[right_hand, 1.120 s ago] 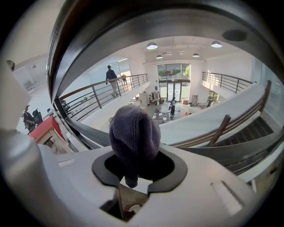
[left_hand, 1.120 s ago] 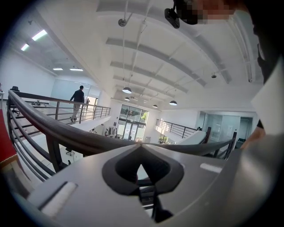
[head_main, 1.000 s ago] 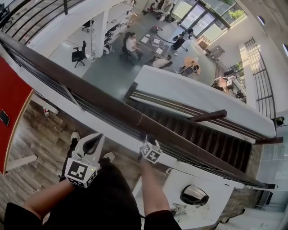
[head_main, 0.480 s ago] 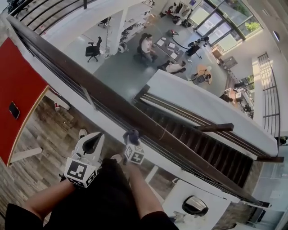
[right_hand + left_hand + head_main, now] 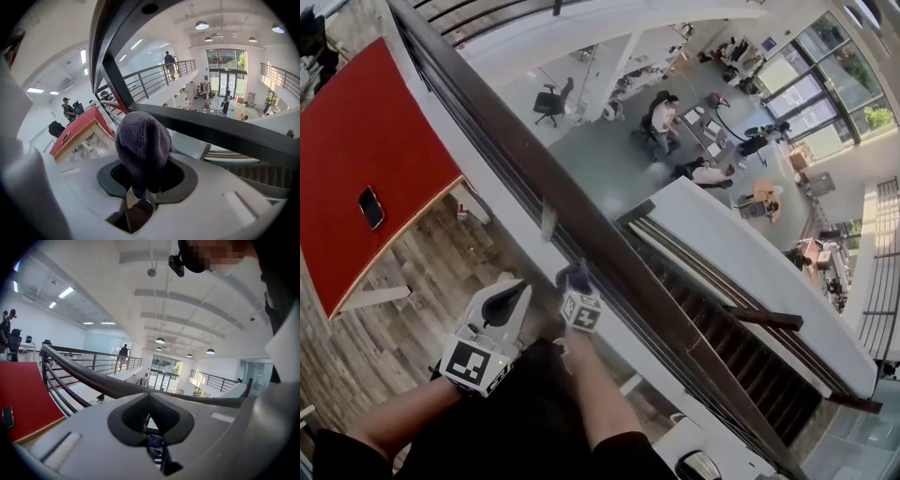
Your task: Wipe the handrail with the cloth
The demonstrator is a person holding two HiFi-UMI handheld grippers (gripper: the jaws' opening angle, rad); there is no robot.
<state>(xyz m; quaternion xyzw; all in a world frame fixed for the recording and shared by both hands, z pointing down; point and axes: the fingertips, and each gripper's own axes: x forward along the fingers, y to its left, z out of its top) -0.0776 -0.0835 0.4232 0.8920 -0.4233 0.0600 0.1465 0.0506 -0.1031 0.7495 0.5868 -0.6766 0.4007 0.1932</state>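
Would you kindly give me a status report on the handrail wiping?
Right gripper shut on purple knitted cloth, up beside dark brown handrail, contact unclear. Left gripper shut, empty, held low. Nothing blocking the rail.

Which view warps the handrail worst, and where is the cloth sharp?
Left gripper view bows the handrail into a strong arc, corners dark; head view keeps it nearly straight; right gripper view shows the cloth crisp, knit visible, windows behind bright.
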